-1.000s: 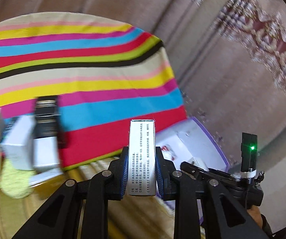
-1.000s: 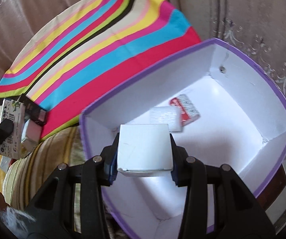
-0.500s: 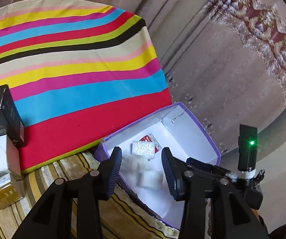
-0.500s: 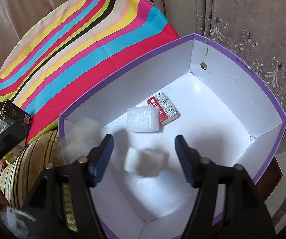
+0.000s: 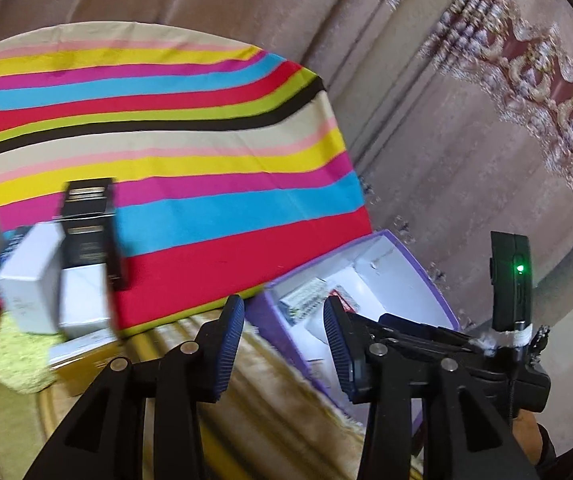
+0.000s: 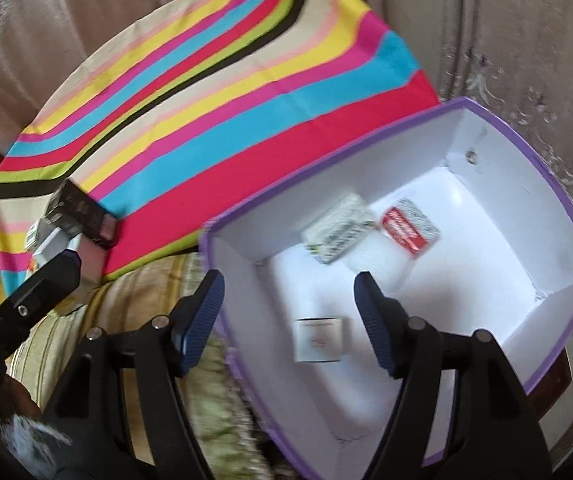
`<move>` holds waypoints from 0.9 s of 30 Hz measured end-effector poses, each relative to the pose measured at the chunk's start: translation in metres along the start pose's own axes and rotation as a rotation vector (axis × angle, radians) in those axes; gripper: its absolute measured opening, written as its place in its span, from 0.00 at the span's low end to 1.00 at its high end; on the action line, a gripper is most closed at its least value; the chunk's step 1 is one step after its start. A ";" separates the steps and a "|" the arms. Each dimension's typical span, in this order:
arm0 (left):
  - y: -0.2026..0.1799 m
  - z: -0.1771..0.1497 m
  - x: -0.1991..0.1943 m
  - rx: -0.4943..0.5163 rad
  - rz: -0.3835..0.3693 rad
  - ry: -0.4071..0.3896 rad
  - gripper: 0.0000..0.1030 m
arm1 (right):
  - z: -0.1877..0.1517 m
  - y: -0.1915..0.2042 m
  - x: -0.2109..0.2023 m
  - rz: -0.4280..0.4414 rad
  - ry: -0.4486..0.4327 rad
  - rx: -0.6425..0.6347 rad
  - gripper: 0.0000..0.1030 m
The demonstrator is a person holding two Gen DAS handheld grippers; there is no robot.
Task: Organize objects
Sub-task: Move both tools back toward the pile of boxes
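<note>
A purple-rimmed white box [image 6: 566, 208] stands open beside the striped cloth [image 6: 214, 128]. Inside lie a small white carton [image 6: 318, 340], a printed flat box [image 6: 340, 230] and a red packet [image 6: 410, 230]. My right gripper [image 6: 288, 308] is open and empty above the box's near corner. My left gripper [image 5: 284, 328] is open and empty, over the box's left edge [image 5: 438, 292]. A black box [image 5: 88, 224] and white boxes [image 5: 30, 276] stand on the cloth's left end.
The striped cloth [image 5: 166, 128] covers a round surface against a beige patterned sofa back [image 5: 466, 120]. A yellow-green fringed mat [image 5: 18, 364] lies under the loose boxes. The left gripper's finger [image 6: 42, 284] shows in the right wrist view.
Both grippers opened and dropped their boxes into the purple box. Both have since pulled back and left; the left wrist view swung back toward the loose boxes.
</note>
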State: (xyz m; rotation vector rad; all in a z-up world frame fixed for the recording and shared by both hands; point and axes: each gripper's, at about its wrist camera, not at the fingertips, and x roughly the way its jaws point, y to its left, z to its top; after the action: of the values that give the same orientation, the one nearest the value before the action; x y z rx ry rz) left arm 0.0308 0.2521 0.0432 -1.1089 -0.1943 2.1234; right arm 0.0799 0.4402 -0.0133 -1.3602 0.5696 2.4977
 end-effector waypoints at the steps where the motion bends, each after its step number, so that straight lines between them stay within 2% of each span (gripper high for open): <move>1: 0.004 0.000 -0.003 -0.008 0.007 -0.005 0.42 | 0.000 0.006 0.000 0.005 -0.001 -0.014 0.69; 16: 0.068 -0.020 -0.075 -0.168 0.117 -0.139 0.42 | -0.001 0.082 0.000 0.051 -0.032 -0.162 0.71; 27: 0.126 -0.051 -0.131 -0.333 0.263 -0.231 0.42 | 0.002 0.130 0.016 0.099 -0.042 -0.242 0.74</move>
State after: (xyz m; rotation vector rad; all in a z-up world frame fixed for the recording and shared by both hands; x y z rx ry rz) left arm 0.0513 0.0640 0.0429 -1.1208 -0.5535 2.5204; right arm 0.0196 0.3251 0.0034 -1.3872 0.3421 2.7417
